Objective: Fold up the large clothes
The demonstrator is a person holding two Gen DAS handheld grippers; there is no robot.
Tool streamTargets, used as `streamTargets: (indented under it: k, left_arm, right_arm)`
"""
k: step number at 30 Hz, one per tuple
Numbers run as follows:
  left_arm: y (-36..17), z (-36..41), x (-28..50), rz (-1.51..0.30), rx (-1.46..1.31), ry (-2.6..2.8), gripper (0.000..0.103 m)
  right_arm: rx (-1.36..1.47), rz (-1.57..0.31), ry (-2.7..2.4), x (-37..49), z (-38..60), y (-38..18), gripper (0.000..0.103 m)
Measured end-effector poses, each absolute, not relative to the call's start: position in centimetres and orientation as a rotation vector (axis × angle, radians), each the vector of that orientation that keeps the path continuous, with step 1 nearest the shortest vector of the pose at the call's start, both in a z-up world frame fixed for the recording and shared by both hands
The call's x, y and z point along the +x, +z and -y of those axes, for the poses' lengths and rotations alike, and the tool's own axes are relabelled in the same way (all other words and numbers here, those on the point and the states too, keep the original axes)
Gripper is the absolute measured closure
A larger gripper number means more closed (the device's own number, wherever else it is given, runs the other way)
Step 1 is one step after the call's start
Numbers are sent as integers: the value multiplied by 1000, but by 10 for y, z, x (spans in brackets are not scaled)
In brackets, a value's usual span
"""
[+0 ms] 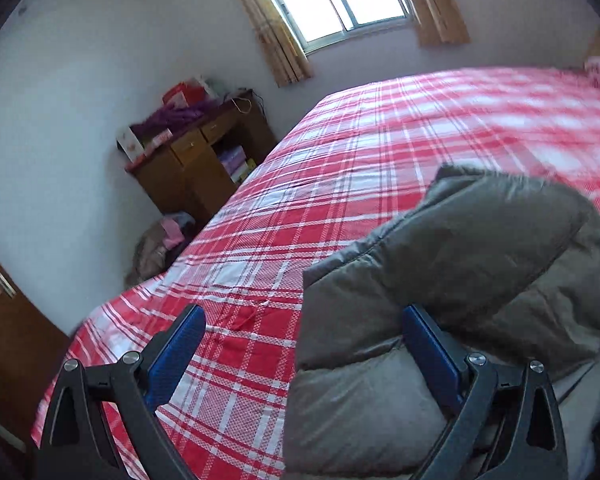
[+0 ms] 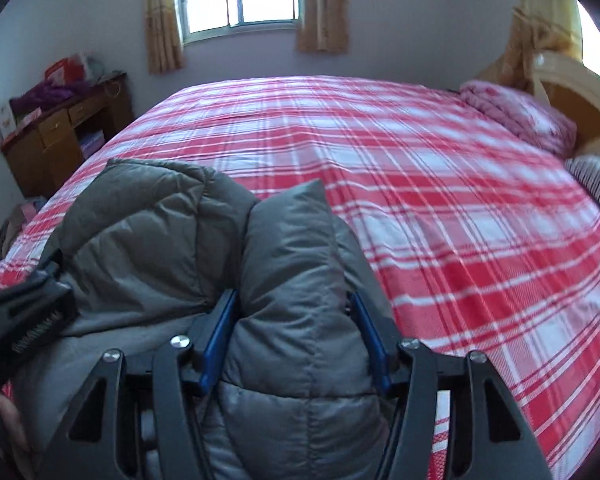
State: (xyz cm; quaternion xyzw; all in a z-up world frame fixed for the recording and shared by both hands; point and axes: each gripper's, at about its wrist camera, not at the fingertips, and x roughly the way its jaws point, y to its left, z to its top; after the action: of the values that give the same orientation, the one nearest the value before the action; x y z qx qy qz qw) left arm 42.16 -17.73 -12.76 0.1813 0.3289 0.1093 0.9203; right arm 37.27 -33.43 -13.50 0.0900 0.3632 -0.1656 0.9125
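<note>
The jacket (image 2: 188, 248) lies bunched at the bed's (image 2: 440, 200) near edge. The right gripper (image 2: 296, 340) clamps a puffy fold; the left gripper (image 1: 300, 356) gapes, gripping nothing. Mid-fold, likely: next, left needs a hold.

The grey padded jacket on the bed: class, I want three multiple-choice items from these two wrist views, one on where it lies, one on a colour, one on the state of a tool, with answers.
1. Where does the grey padded jacket lie?
A. On the wooden desk
B. On the near edge of the bed
C. On the floor

2. What colour is the checked bedsheet?
A. Red and white
B. Blue and green
C. Plain yellow

3. What is the right tool doing?
A. Hanging clear of everything
B. Gripping a pillow
C. Holding a fold of the jacket between its fingers

Answers:
1 B, the jacket rests on the sheet nearest the cameras.
2 A, red and white stripes cross the whole bed.
3 C, grey padding fills the gap between the blue pads.
</note>
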Motion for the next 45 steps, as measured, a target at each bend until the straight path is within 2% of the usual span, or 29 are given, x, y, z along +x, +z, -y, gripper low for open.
streamTargets:
  k: [18,45]
  left_arm:
    - [-167,177,435,-701,327,265,1]
    - [-180,173,443,-769,307,236,1]
  right_arm:
    - [243,-739,-299,381,342,-168,43]
    - [233,-805,-302,392,344,-182,41]
